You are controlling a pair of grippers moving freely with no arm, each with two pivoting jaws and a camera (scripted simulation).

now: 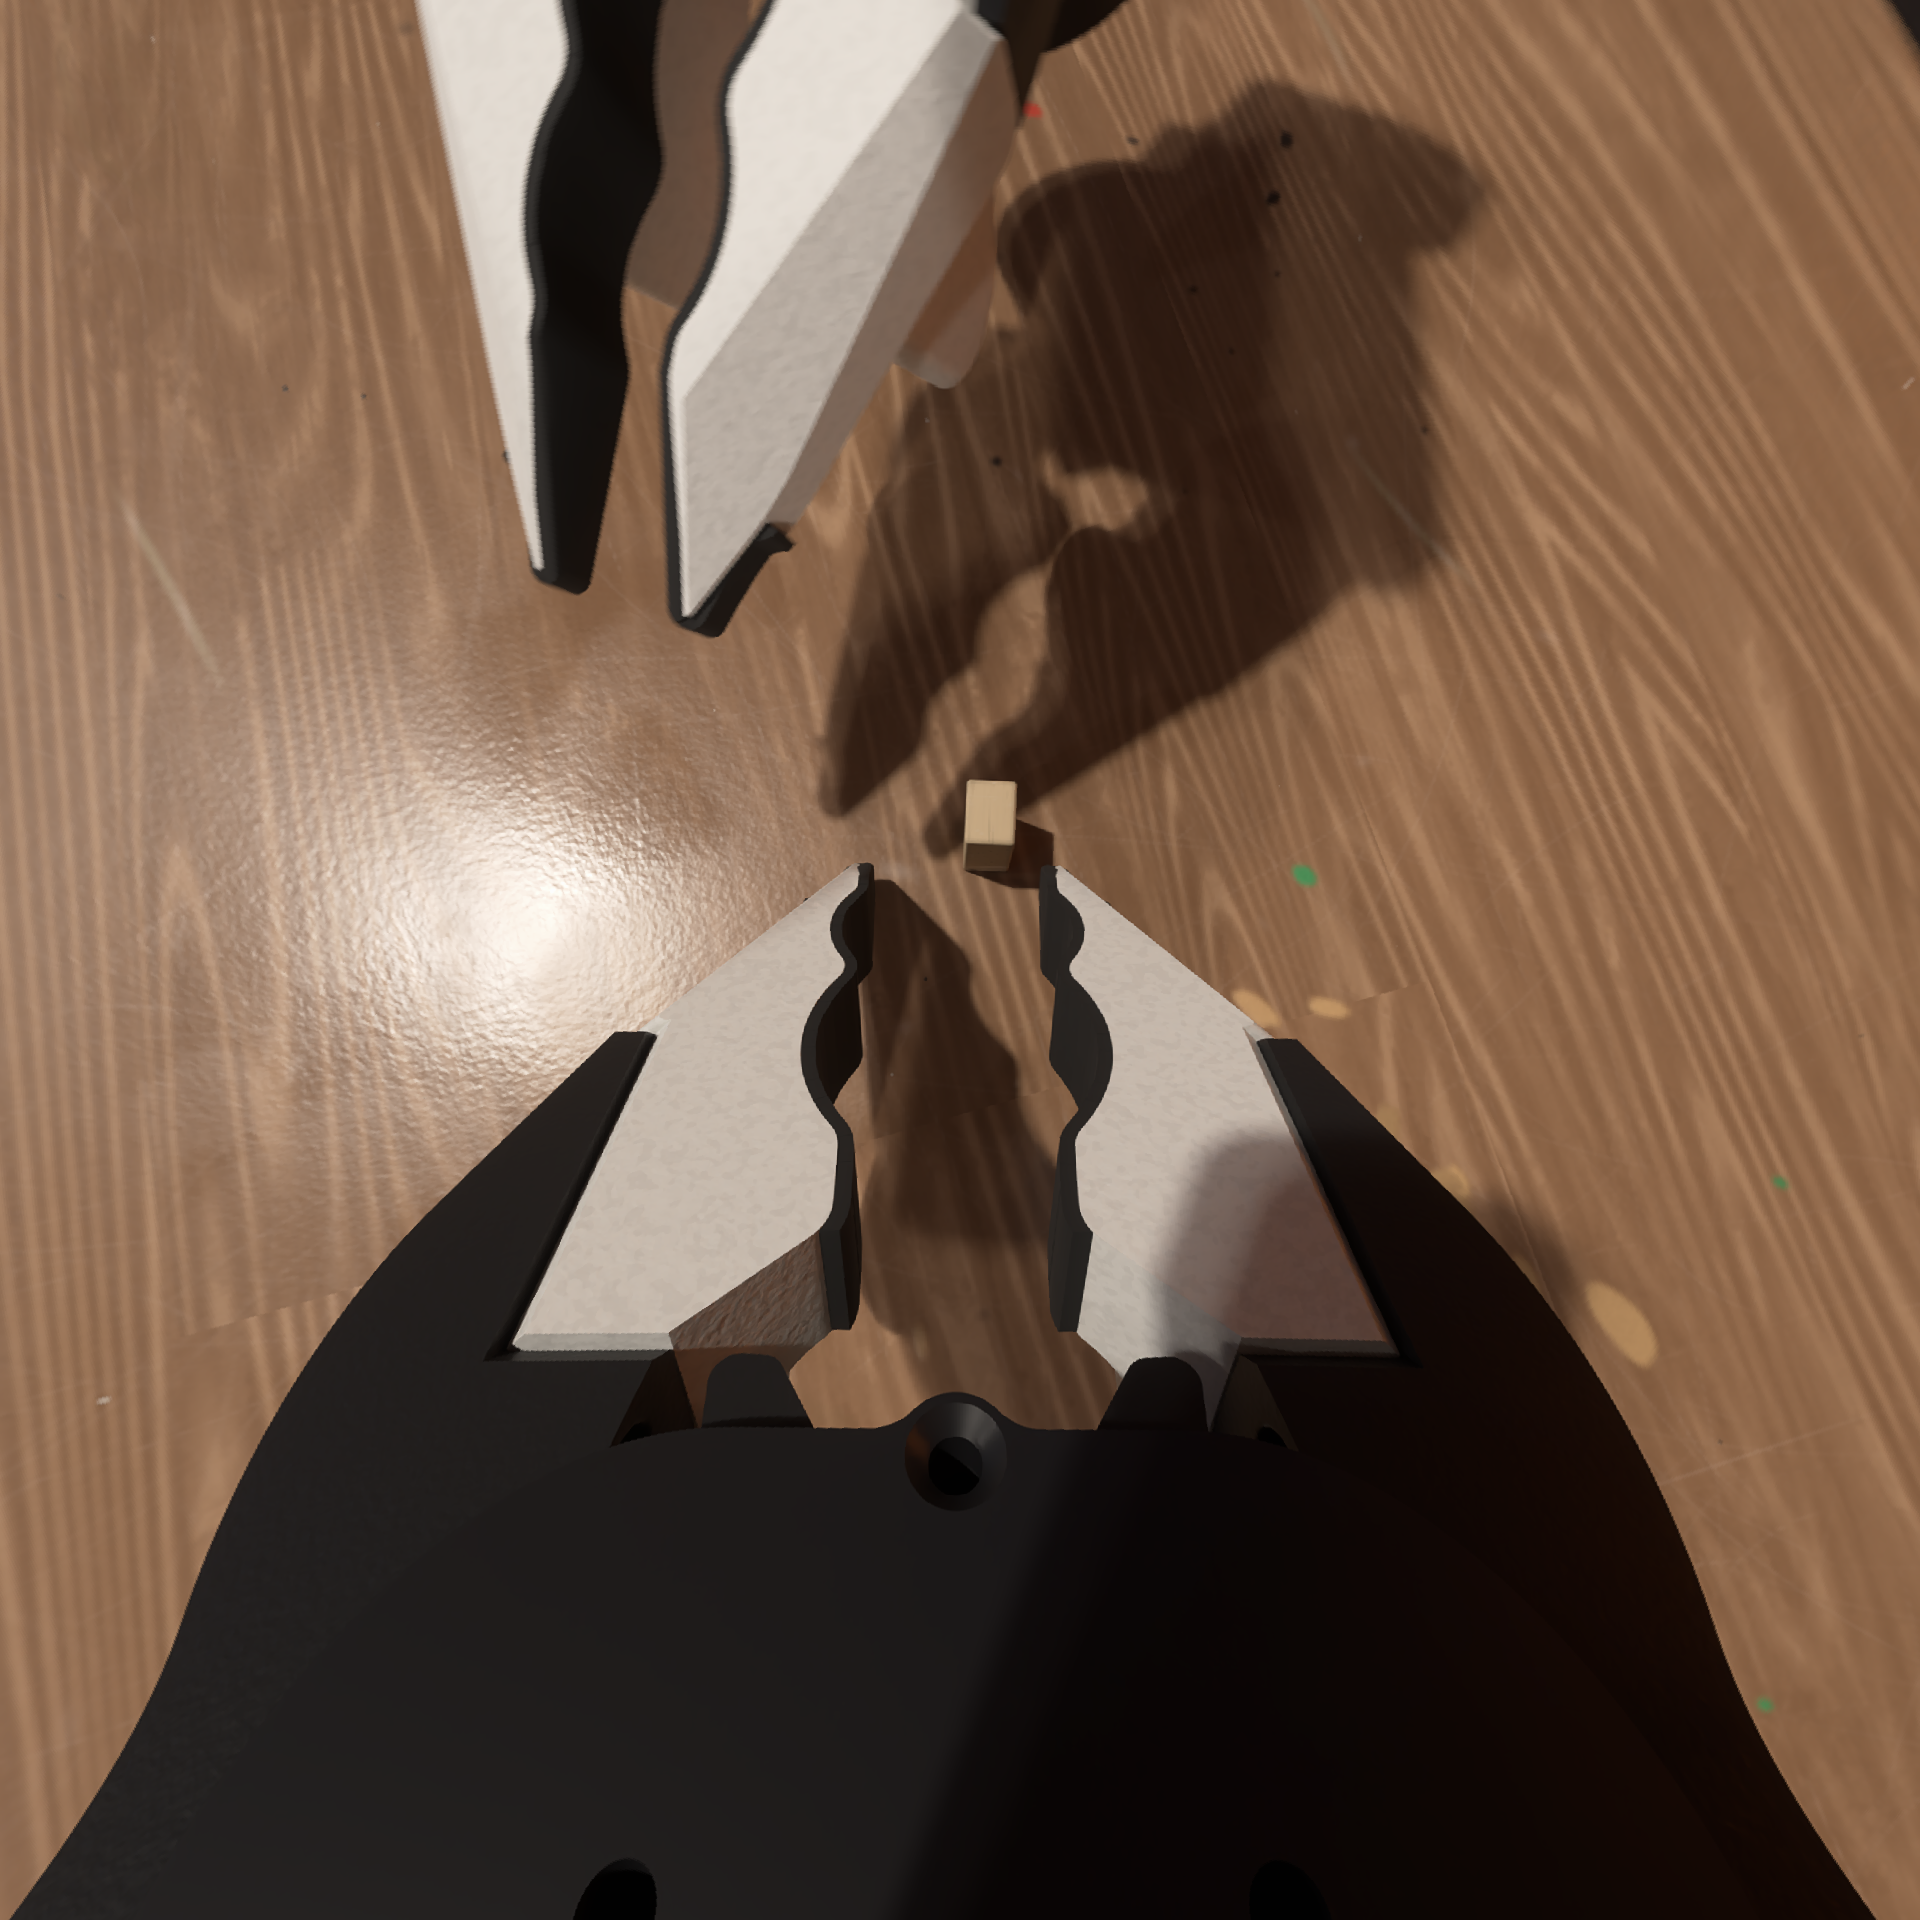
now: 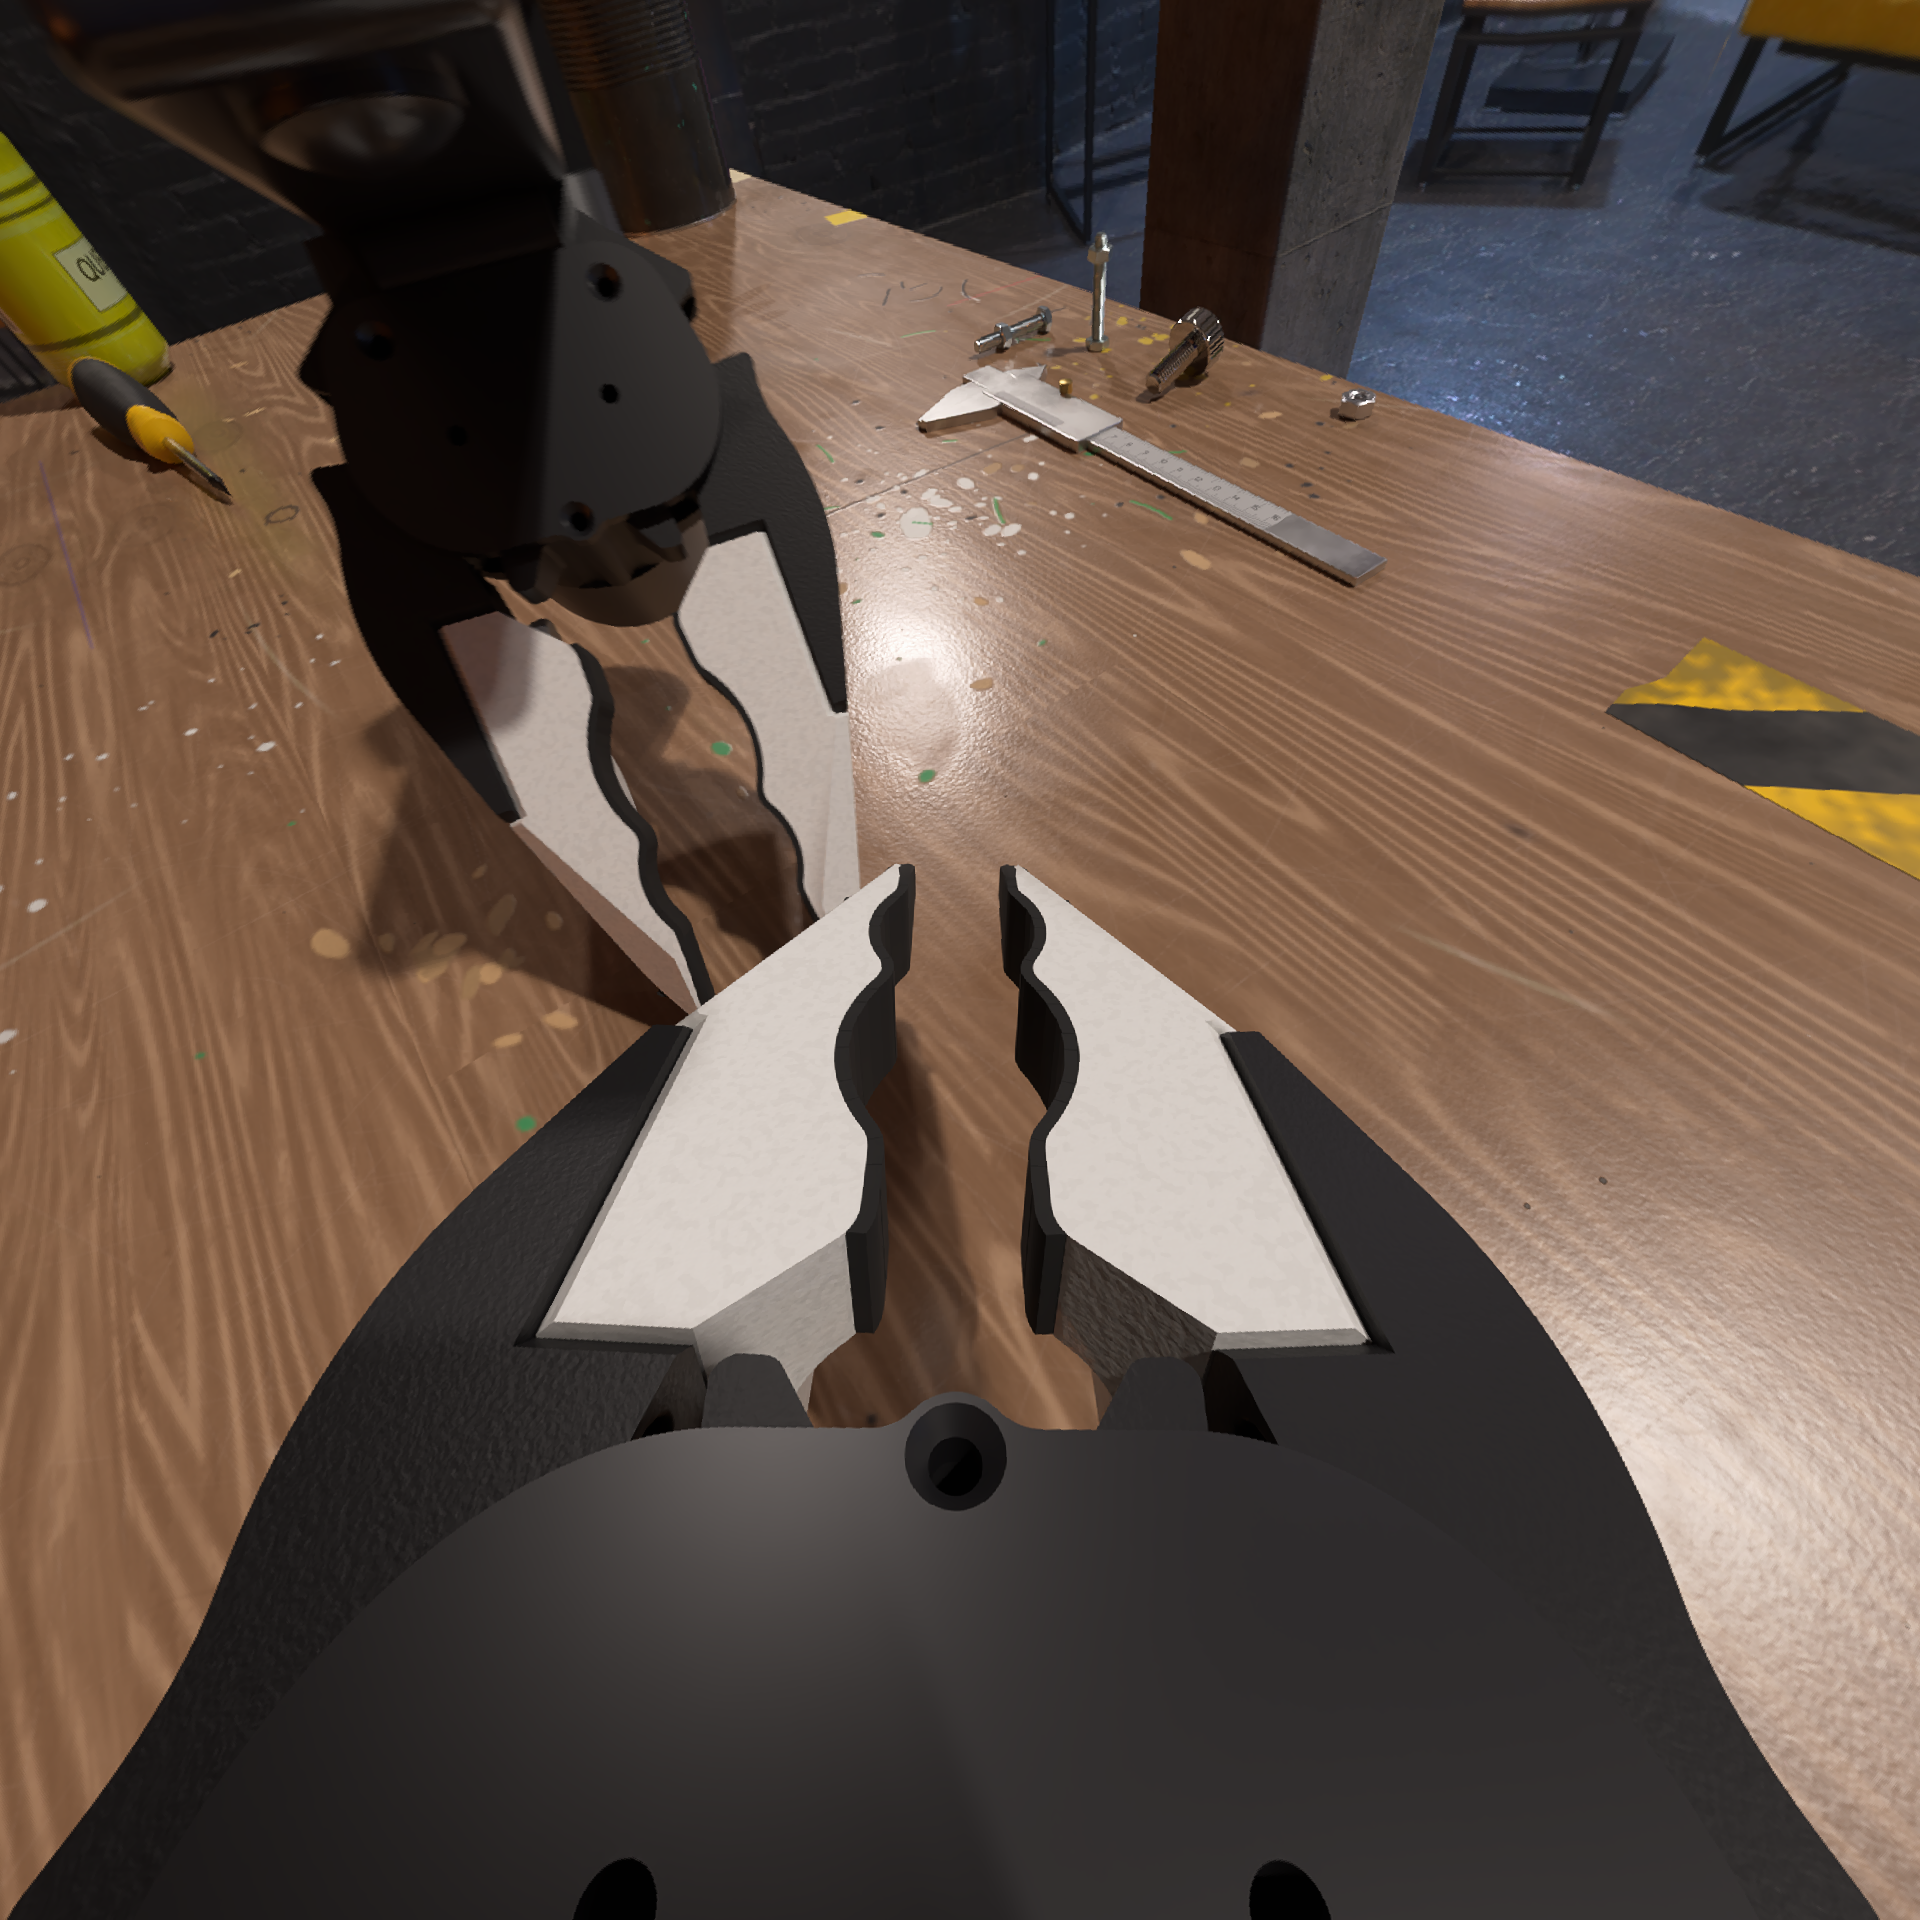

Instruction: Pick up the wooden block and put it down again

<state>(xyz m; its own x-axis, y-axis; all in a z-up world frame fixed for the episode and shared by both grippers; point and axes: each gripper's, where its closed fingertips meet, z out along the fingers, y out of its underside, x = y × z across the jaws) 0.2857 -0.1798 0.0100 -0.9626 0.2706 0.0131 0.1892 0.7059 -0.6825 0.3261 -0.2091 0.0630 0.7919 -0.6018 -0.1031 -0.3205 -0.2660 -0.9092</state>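
Wooden block (image 1: pixel 989 840): small, pale, lying on the tabletop (image 1: pixel 1507 935), just ahead of the left tool (image 1: pixel 956 878) and slightly toward its right fingertip; untouched, nothing pinching it. Not seen in the right wrist view.

Left tool: fingers spread, a clear gap between them, nothing held; tips low over the tabletop. In the right wrist view it shows ahead and to the left of the right tool (image 2: pixel 956 878), angled downward, its tips partly hidden behind that tool's left finger.

Right tool: fingers spread with a narrower gap, empty. In the left wrist view it (image 1: pixel 644 603) enters from the top, ahead and left of the left tool, tips pointing down toward the tabletop, well apart from the block.

Shadow (image 1: pixel 1195 436): dark, cast ahead and right of the left tool, reaching the block.

Farther items, ahead and right of the right tool: steel caliper (image 2: pixel 1153 457), bolts (image 2: pixel 1184 351), yellow-black tape patch (image 2: pixel 1787 748). Ahead and left: screwdriver (image 2: pixel 145 421), yellow canister (image 2: pixel 62 270).
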